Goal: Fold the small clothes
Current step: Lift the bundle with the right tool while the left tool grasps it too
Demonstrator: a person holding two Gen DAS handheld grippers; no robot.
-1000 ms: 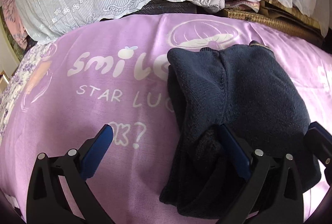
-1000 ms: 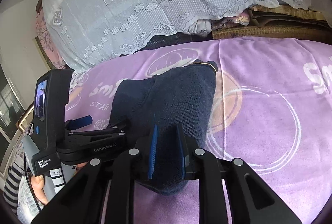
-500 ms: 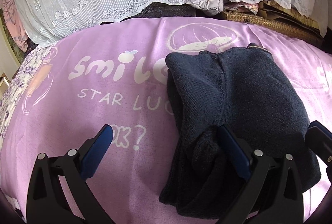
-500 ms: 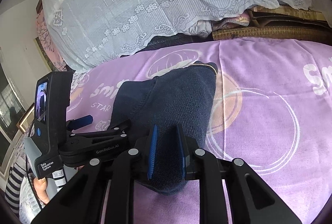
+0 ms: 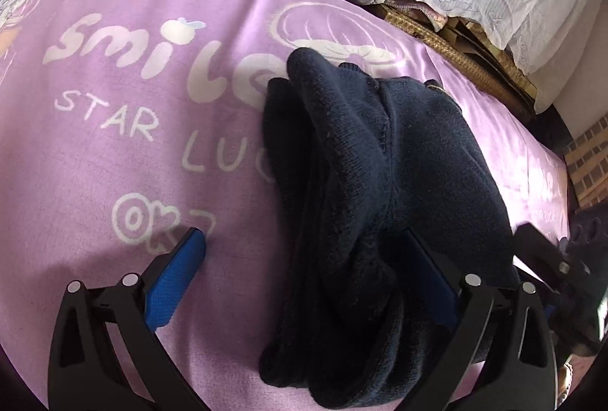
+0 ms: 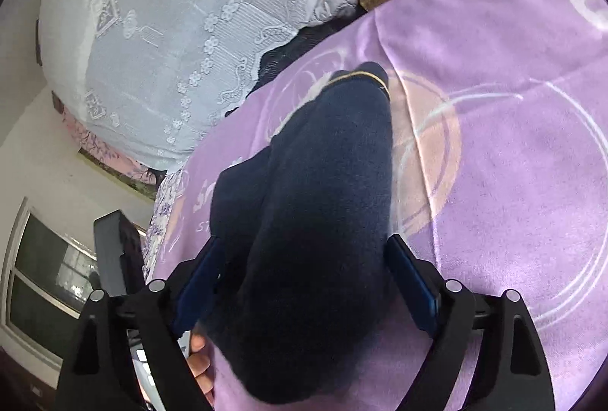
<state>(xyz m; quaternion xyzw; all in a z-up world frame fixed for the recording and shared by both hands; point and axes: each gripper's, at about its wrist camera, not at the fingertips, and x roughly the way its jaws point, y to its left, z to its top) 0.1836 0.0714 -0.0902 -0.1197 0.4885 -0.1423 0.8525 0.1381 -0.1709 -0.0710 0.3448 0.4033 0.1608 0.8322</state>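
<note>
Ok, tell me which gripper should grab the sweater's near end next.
Probably the right gripper: its open fingers straddle the near end of the navy sweater. The left gripper is open too, but the sweater sits against its right finger, off-centre.

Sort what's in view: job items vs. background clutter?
Job:
- navy knit garment
- left gripper, open
- right gripper, open
- purple blanket

Just lying about:
- white lace cover
- woven mat
- window

Left gripper (image 5: 304, 270): jaws spread wide, blue pads (image 5: 173, 281) facing inward. Right gripper (image 6: 304, 281): jaws also wide apart, clamping nothing.
</note>
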